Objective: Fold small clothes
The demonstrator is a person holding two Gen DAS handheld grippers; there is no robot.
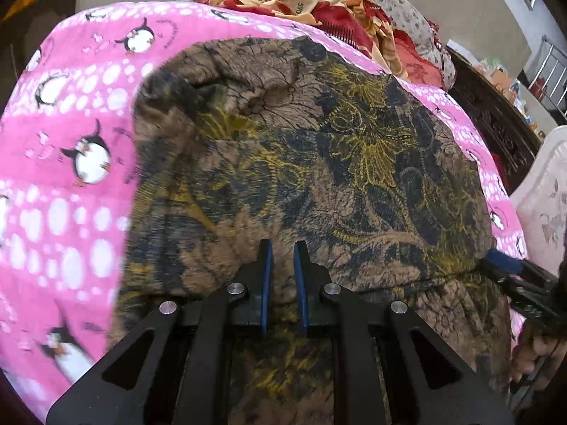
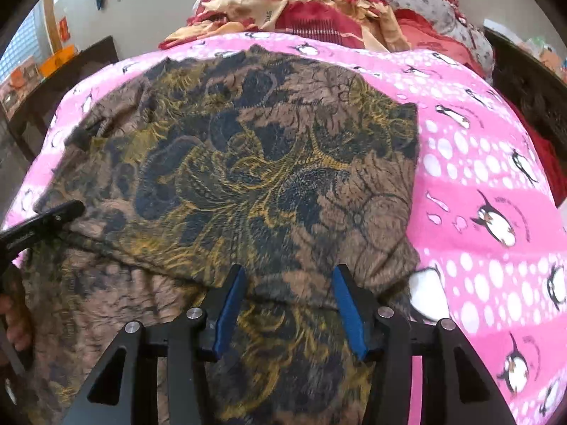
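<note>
A brown garment with dark blue and yellow floral print (image 1: 319, 163) lies spread on a pink penguin-print sheet (image 1: 71, 177). It has a fold across its near part. My left gripper (image 1: 283, 248) hovers over the garment's near edge, its blue pads a narrow gap apart with nothing gripped between them. My right gripper (image 2: 288, 272) is wide open over the same garment (image 2: 248, 177), near its right side. The right gripper also shows at the right edge of the left wrist view (image 1: 514, 272). The left gripper shows at the left edge of the right wrist view (image 2: 53, 216).
A heap of red, cream and grey floral clothes (image 1: 319, 3) lies at the far end of the sheet (image 2: 478, 177). Dark carved wooden furniture (image 1: 496, 124) stands to the right. A white cushion (image 1: 545, 205) is at the right edge.
</note>
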